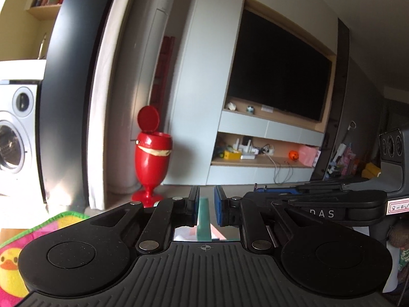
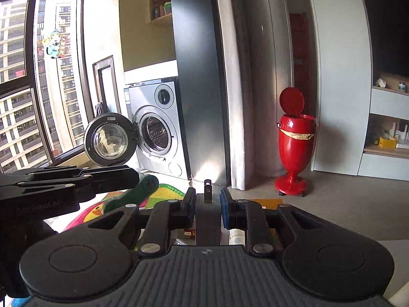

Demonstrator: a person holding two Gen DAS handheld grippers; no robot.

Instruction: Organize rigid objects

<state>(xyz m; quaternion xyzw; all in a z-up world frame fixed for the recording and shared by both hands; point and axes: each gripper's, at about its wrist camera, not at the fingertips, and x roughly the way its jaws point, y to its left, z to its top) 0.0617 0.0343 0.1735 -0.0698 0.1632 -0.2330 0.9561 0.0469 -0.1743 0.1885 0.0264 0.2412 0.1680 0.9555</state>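
We note both grippers raised above floor level, pointing across the room. Left gripper: jaws drawn in w/ a flat green piece clamped between the blue pads; from the right wrist view the same green object sticks out of that gripper's tip, elongated, a round hole near its end. What it is exactly, we can't tell. Right gripper: jaws closed on a dark grey bar-like object, upright between the pads, w/ a small slotted tab at its top. Both task objs are thus off the floor and in the pads.

Writing: left view shows the right gripper's side marked "DAS" (partial) and a white tag reading approx "8-4", handwritten, red border. Right view shows faint lettering on the left gripper body, looks like "…Robot.AI"; first letters unclear. Window decal has characters, too small to read.

Surroundings: red pedestal bin, lid up, tape around its rim; washer w/ door swung open; TV dark, in a wall unit; shelf below w/ small clutter. Colourful play mat w/ a duck print at lower left. Items under the right gripper partly hidden, labels unreadable.
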